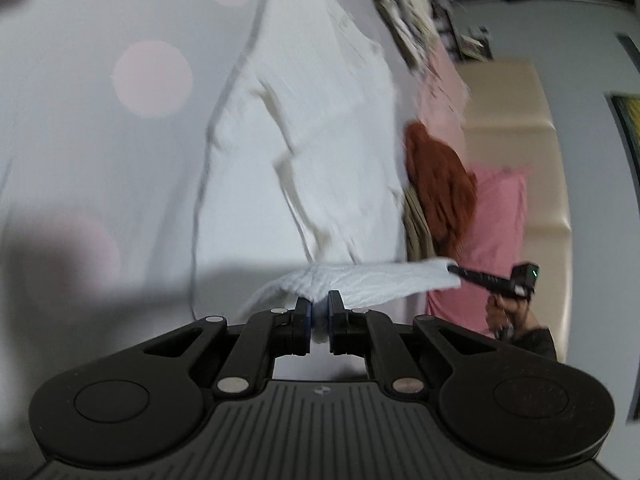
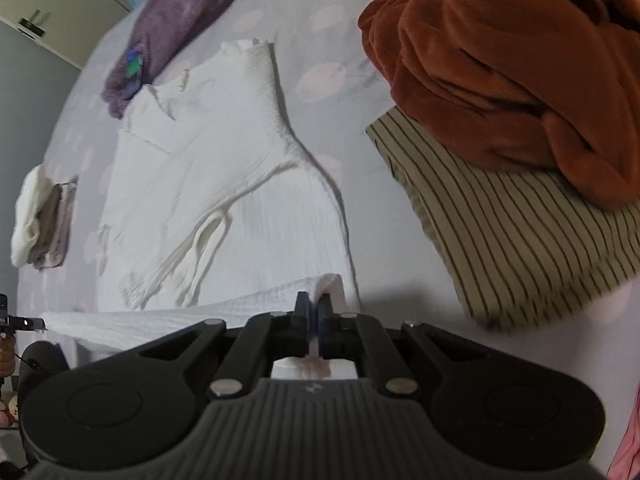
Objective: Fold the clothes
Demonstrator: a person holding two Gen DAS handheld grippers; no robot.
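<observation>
Bed: pale lilac sheet (image 2: 248, 20) with faint pink dots, spread under all the clothes; the light is dim and a grey shadow lies along its near edge.
Left tool (image 1: 319, 312): closed, its pads pinching the near hem of the white garment (image 1: 304, 152), a little fold of cloth bunched between them.
Right tool (image 2: 314, 316): closed on the same hem further along; in the left wrist view it (image 1: 452, 269) shows at the far end of the lifted edge, a hand (image 1: 506, 314) gripping its handle.
White garment: crinkled, lying mostly flat on the sheet ahead of both tools, near hem raised off the bed and stretched between them, rest running away toward the far side, with loose folds across its middle.
Striped piece (image 2: 520, 220): folded olive cloth with dark stripes, on the bed to the right of the white garment, apart from it.
Rust fleece (image 2: 500, 68): heaped on top of the striped piece, cut off by the top edge of the right wrist view.
Small stack (image 2: 42, 220): folded white and grey pieces, left of the garment near the bed's edge.
Purple garment (image 2: 168, 28): fuzzy, beyond the white one; something coloured rests on it, too blurred to name.
Hard to make out: the left wrist view is smeared by blur; patterned cloth (image 1: 416, 20) at its top cannot be told.
Room: pink pillow (image 1: 496, 248) against a cream padded headboard (image 1: 532, 200), grey wall behind.
</observation>
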